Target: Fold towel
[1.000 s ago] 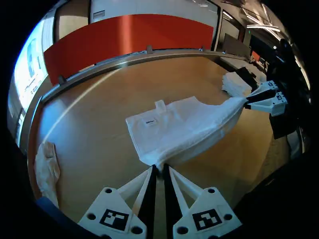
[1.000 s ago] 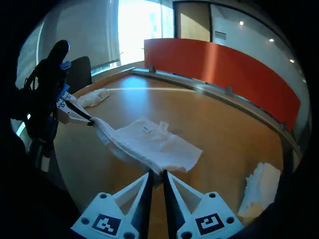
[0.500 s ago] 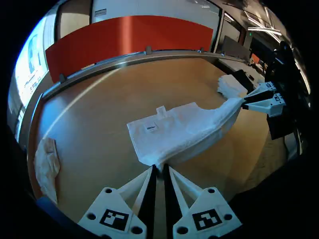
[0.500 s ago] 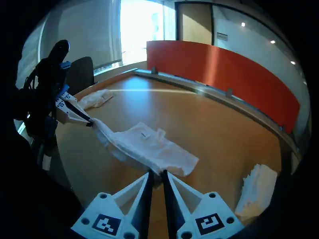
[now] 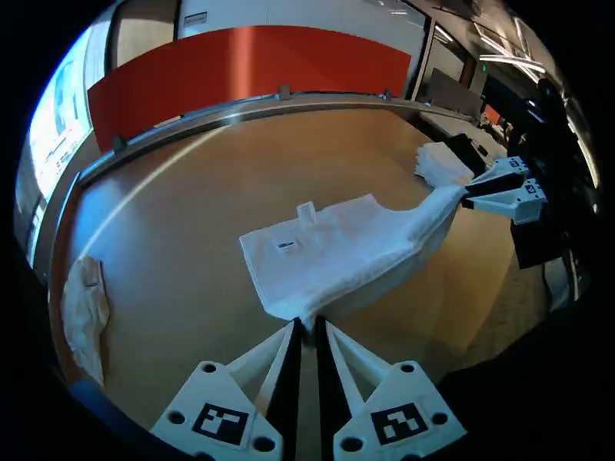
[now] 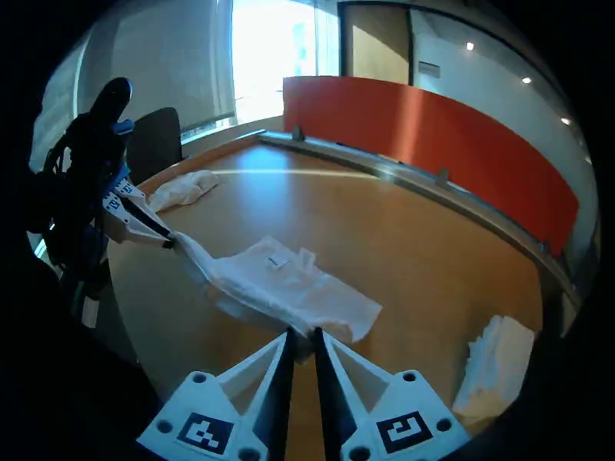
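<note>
A white towel (image 5: 346,250) lies partly on the wooden table (image 5: 192,200), its near edge lifted and stretched between both grippers. My left gripper (image 5: 306,326) is shut on one corner of the towel at the bottom of the left gripper view. The right gripper (image 5: 465,194) appears there at the far right, pinching the other corner. In the right gripper view the towel (image 6: 284,284) runs from my right gripper (image 6: 302,336), shut on its corner, to the left gripper (image 6: 167,242) at the left. A small tag and loop show on the towel's far side.
A crumpled cloth (image 5: 84,307) lies at the table's left edge. A stack of white towels (image 5: 438,163) sits near the right gripper, also seen as a stack (image 6: 496,365). A red partition (image 5: 246,69) and metal rail border the table's far edge. A dark chair (image 6: 154,142) stands beyond.
The towel has been drawn slightly tighter and shifted a little; both grippers keep their hold on the corners.
</note>
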Available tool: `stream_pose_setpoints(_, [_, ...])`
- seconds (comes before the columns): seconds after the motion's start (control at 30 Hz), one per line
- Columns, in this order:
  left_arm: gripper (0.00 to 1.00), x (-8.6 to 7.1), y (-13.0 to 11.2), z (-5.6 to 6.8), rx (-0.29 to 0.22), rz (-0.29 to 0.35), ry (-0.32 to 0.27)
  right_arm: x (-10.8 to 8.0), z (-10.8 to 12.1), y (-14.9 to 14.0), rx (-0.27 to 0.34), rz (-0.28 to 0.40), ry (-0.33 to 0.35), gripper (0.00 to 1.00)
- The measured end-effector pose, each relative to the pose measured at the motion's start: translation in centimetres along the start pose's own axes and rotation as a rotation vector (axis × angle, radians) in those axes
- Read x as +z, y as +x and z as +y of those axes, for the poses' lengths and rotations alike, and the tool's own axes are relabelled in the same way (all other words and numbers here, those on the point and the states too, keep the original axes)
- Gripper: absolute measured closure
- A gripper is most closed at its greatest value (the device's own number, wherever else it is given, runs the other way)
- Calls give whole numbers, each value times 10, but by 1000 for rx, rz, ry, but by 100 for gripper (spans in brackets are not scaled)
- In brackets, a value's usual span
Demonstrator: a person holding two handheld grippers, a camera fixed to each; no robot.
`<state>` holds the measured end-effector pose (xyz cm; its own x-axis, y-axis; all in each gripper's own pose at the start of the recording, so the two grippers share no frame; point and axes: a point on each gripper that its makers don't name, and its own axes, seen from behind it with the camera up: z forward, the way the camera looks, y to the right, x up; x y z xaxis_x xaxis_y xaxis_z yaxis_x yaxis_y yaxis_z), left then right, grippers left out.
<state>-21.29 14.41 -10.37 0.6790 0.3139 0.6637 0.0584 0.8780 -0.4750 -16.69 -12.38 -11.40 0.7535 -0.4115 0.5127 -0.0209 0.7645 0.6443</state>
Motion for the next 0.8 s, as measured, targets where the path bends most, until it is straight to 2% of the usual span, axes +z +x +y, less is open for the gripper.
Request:
stream_pose_setpoints(0.37, [87,5,-1,-2,-18,-5,1,5,-1,-5,5,-13,3,82])
stream_pose_setpoints(0.8, [87,24,3,-9,-30,-1,1,21,7,-19,25,-51,2,82])
